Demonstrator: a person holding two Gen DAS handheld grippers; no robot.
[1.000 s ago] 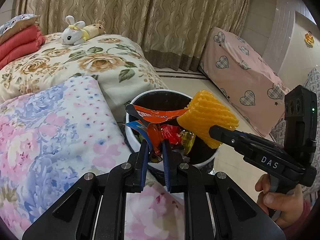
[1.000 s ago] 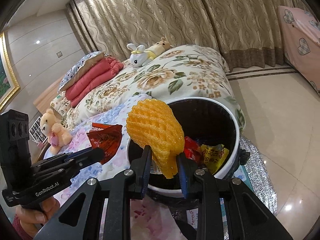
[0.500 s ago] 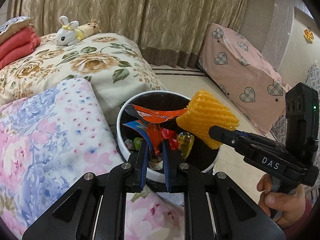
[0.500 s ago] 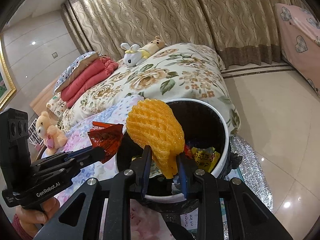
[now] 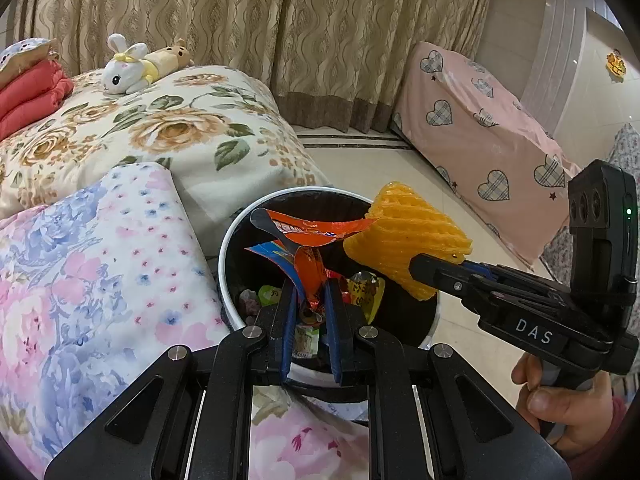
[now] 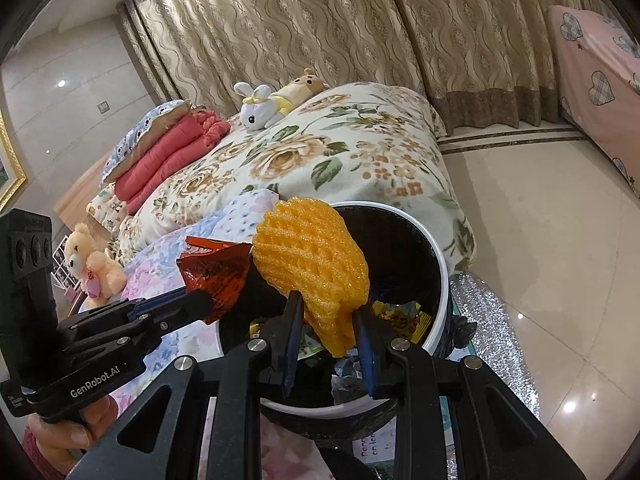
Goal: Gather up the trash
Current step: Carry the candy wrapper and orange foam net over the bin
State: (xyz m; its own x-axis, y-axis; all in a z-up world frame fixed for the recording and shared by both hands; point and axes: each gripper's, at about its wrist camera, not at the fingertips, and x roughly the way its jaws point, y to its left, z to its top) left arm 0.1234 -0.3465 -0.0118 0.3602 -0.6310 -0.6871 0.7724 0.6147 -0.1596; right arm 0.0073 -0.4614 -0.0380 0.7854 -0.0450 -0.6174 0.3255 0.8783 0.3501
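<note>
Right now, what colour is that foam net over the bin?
Yellow-orange foam mesh net; clearest in the right wrist view.

Right gripper (image 6: 326,318) front and centre, its jaws clamped on the lower end of an orange foam net (image 6: 310,256), which stands up above the white bin (image 6: 438,280). Inside the bin, wrappers and scraps lie against a black liner. Over on the left, the left gripper (image 6: 200,300) pinches a red wrapper (image 6: 214,274) right at the bin's near-left rim, just beside the foam net. Behind them, a floral bed (image 6: 320,160) with red folded quilts (image 6: 168,158) and a white toy rabbit (image 6: 258,110) on top.
</note>
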